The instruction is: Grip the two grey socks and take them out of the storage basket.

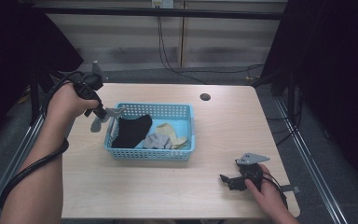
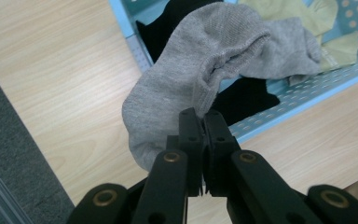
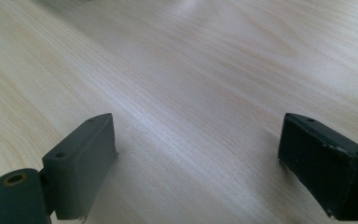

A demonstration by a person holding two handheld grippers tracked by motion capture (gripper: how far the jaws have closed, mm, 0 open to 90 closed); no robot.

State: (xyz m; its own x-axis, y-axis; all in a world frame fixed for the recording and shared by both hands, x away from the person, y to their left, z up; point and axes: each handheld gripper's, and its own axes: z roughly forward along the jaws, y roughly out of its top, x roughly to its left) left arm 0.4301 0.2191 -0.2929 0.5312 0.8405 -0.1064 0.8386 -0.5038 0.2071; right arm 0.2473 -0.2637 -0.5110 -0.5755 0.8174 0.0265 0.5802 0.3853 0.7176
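Observation:
My left gripper [image 1: 103,113] is shut on a grey sock [image 1: 96,124], which hangs just outside the left wall of a light blue basket [image 1: 189,116]. In the left gripper view the jaws [image 2: 203,119] pinch a fold of the grey sock [image 2: 200,60], and its toe droops over the basket [image 2: 298,105] rim. Inside the basket lie a black sock [image 1: 133,130], another grey sock [image 1: 156,140] and pale yellow socks [image 1: 170,133]. My right gripper [image 1: 226,179] rests low at the table's front right, open [image 3: 198,154], with bare wood between its jaws.
The wooden table [image 1: 223,135] has a round cable hole [image 1: 205,97] at the back. Metal rails run along both sides of the table. The floor lies beyond the left edge [image 2: 9,154].

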